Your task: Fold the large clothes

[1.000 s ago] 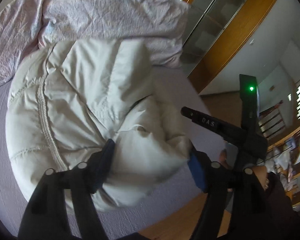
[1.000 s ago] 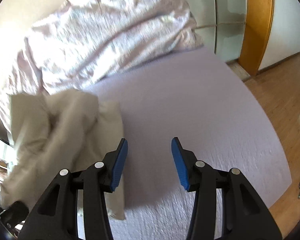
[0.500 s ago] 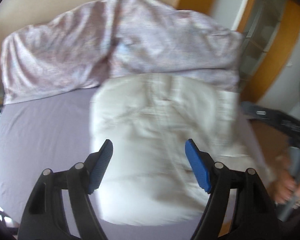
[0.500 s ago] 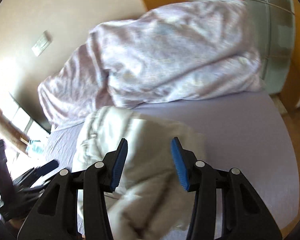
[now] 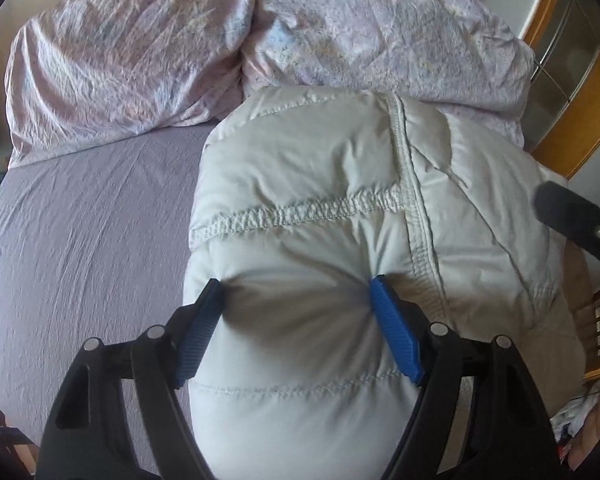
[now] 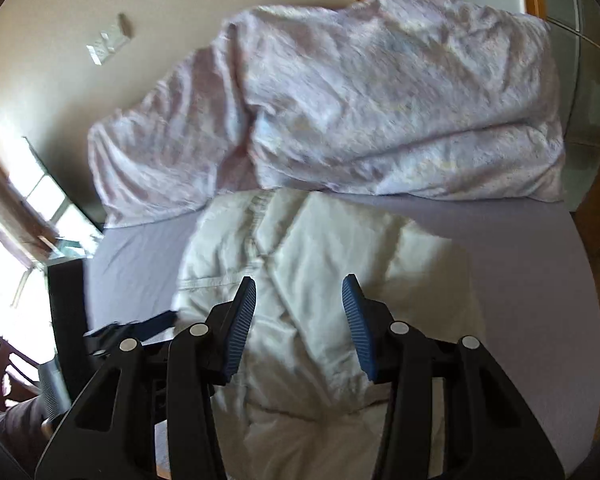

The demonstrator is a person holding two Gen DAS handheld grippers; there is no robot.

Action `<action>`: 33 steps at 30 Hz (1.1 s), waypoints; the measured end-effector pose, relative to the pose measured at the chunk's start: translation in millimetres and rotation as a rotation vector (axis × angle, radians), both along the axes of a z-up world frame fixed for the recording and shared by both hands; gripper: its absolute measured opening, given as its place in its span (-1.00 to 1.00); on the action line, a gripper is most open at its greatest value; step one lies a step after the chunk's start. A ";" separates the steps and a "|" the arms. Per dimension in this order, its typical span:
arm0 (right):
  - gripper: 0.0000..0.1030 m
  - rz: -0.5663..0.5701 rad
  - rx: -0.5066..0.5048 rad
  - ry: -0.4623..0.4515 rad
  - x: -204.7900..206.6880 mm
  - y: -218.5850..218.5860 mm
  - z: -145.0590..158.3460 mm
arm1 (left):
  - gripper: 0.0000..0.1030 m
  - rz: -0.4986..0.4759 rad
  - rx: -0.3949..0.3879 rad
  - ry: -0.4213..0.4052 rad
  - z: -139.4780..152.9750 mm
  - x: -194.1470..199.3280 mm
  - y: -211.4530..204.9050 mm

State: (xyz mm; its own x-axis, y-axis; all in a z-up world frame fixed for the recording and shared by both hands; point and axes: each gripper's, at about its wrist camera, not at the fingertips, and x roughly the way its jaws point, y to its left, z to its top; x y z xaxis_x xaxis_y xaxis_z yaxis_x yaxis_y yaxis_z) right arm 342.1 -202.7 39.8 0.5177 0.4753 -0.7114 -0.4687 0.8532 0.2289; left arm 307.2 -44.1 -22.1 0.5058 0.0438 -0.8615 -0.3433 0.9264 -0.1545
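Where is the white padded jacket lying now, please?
The white padded jacket lies folded on the purple bed sheet, just before the crumpled pink duvet. In the left wrist view, the left claw pinches its near end.

My left gripper (image 5: 298,296): matte black plastic frame, two arms with long cut-out slots, each tipped by a blue ribbed pad (image 5: 394,338). Round silver screw heads sit in pairs on each arm. My right gripper (image 6: 299,300): same build, black slotted arms, silver screws, blue ridged pads (image 6: 358,330). In the left view, a black bar of the right tool shows at the edge with one silver screw. No sleeve can be made out.
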 end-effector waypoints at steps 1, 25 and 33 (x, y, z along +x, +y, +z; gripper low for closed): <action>-0.09 -0.021 -0.012 0.006 5.7 -2.0 -6.3 | 0.46 -0.003 0.002 0.000 -0.7 0.3 -0.9; -0.12 -0.144 -0.006 0.048 33.0 -26.0 -92.3 | 0.53 -0.018 0.154 -0.072 11.8 27.6 -3.4; -0.12 -0.173 0.035 0.052 29.5 -34.9 -102.0 | 0.87 -0.012 0.215 -0.066 -11.4 43.2 -12.1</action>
